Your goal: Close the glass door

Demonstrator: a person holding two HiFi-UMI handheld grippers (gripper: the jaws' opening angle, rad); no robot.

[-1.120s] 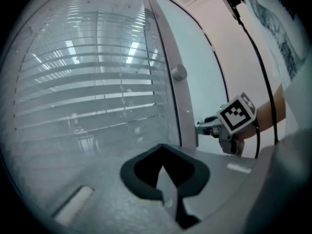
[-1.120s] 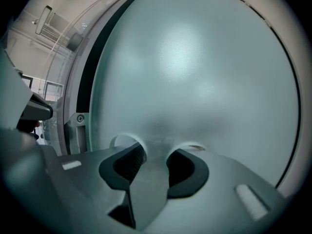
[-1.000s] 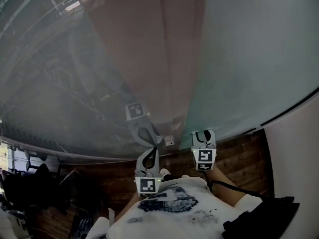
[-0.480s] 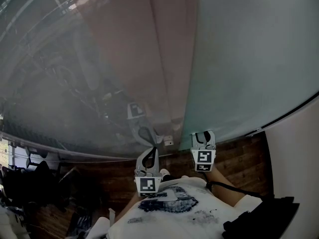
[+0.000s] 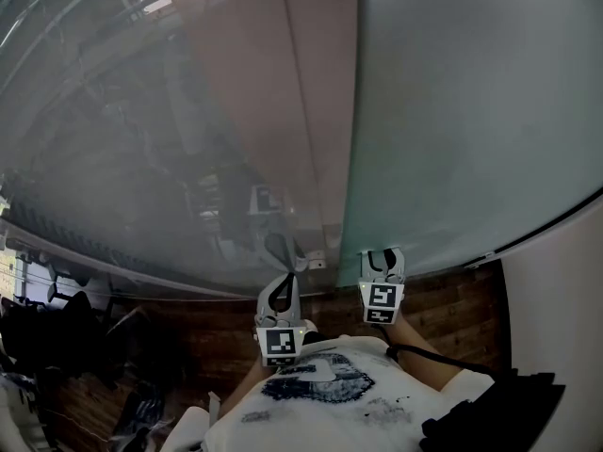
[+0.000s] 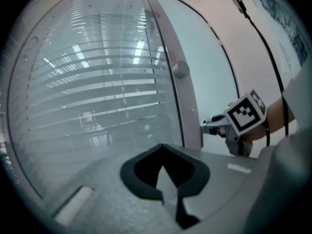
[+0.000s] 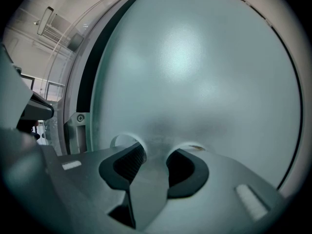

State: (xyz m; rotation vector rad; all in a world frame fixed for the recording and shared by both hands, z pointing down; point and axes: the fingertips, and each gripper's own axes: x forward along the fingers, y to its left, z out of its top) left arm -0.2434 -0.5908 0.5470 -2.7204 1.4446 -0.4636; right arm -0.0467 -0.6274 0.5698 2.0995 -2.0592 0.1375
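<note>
Glass door [image 7: 204,72] touching tips of right gripper [image 7: 156,152].

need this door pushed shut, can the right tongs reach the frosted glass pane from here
Likely yes: the right tongs sit open right at the frosted glass pane, nothing in between.

two tongs [image 5: 290,273] [image 5: 382,258], one frosted glass door [image 5: 452,111], one person [image 5: 320,398].

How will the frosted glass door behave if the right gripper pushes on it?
Probably stiff: the frosted glass door is one flat pane, so it should move whole, not flex. Likely slippery: the surface looks smooth, and the right gripper, jaws open, has nothing to clamp. Probably heavy: the pane fills the view.
</note>
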